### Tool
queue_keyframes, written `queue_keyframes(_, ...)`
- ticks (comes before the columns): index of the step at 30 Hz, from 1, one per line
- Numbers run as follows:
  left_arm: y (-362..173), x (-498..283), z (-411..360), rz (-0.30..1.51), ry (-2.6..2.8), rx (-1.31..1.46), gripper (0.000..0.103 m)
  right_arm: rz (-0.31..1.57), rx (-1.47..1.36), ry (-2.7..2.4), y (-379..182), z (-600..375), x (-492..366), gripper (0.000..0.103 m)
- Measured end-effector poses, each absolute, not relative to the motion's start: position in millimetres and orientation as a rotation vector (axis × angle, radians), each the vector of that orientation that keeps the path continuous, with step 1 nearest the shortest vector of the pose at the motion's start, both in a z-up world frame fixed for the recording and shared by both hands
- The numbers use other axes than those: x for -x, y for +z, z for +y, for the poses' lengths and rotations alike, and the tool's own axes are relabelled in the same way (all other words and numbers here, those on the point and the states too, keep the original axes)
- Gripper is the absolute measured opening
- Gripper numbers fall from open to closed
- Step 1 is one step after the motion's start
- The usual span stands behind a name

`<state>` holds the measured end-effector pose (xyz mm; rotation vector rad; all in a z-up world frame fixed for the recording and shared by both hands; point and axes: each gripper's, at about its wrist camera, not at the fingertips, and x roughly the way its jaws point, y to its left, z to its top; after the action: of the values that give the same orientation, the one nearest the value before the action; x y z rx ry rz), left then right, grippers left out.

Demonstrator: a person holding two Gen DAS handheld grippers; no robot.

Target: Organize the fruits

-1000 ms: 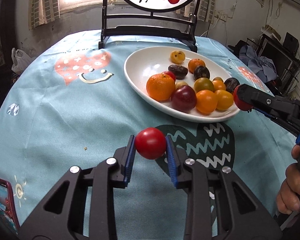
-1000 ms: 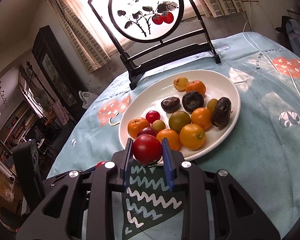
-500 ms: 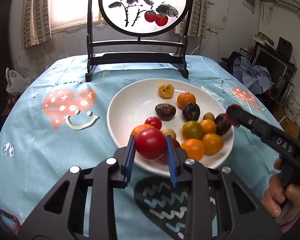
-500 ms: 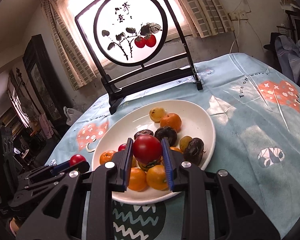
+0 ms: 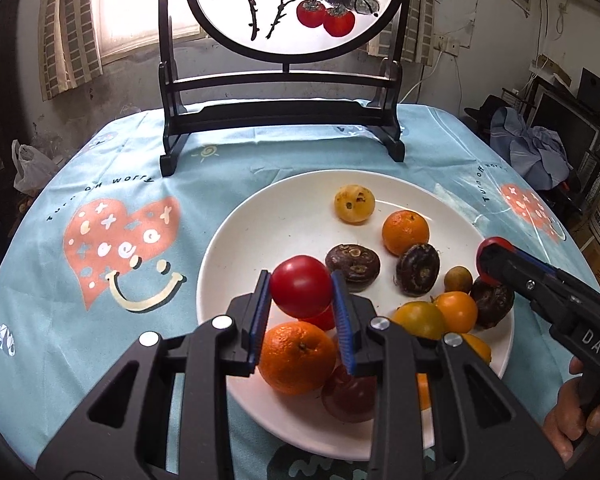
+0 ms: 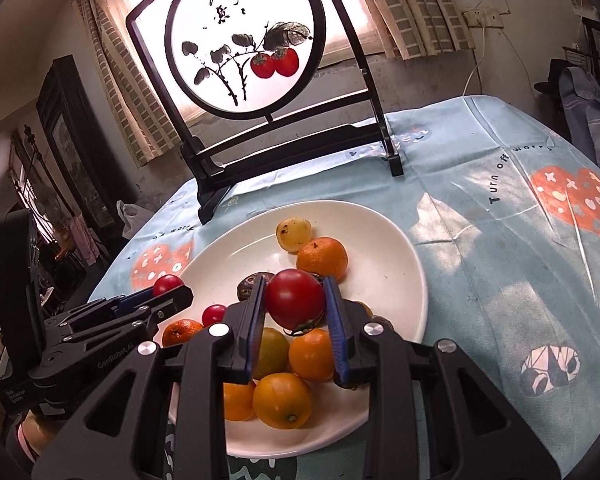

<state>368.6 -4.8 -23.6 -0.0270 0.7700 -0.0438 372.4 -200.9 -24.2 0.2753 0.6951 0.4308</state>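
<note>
Above the white plate (image 5: 236,248), stem-down tomato (image 6: 295,299) in right gripper (image 6: 294,304).

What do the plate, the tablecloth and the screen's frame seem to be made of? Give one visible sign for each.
Plate: probably glazed ceramic, white and glossy with soft window glare.
Tablecloth: seems printed fabric, possibly coated; it shows fold creases and a slight sheen.
Frame: looks like dark lacquered wood, though moulded plastic is possible; smooth with dull highlights.

right gripper (image 6: 295,300) clamping tomato (image 6: 295,299), over plate (image 6: 396,256)
</note>
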Motion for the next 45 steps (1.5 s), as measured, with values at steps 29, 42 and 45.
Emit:
queue_keyframes(29,21.2,-91.2,16.5,0.749,0.041,0.015,0.101,0.667,0.097,0.457,27.2,-184.0,-114.5,0.102)
queue_keyframes(42,20.1,-36.6,-3.0,0.714,0.001,-0.057,0.101,0.677,0.124,0.435,22.0,-194.8,-73.2,0.102)
queue_keyframes(45,20.6,-33.1,-6.4,0.71,-0.007,-0.069,0.101,0.677,0.115,0.429,22.7,-198.2,-70.8,0.102)
